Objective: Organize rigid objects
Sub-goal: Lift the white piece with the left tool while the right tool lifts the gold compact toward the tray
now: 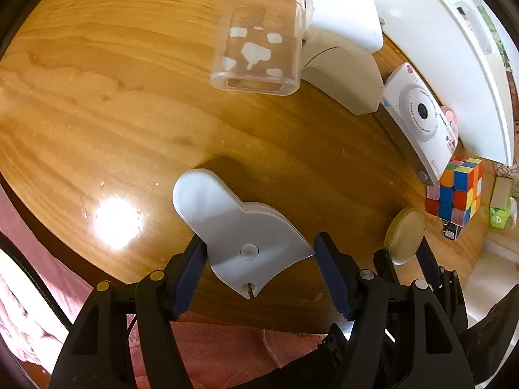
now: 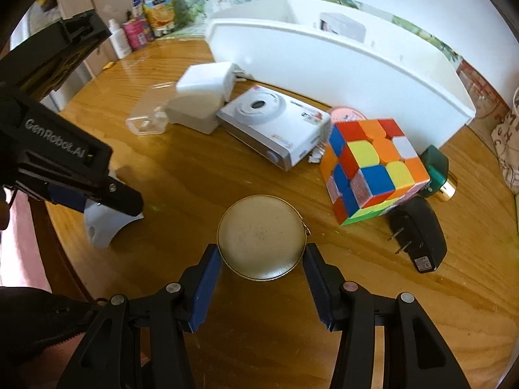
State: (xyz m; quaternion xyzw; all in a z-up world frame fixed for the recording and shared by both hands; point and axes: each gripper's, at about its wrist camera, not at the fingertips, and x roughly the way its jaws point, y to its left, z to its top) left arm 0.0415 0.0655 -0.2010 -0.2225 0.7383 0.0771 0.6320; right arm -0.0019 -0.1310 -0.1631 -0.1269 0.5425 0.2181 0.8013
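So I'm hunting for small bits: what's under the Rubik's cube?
A black plug adapter pokes out beneath the tilted Rubik's cube, prongs visible. Whatever else lies under it is covered.

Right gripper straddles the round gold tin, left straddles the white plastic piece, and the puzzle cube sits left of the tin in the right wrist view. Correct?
One error: in the right wrist view the puzzle cube sits right of the round gold tin, not left. The rest holds: right gripper straddles the tin, left gripper straddles the white plastic piece.
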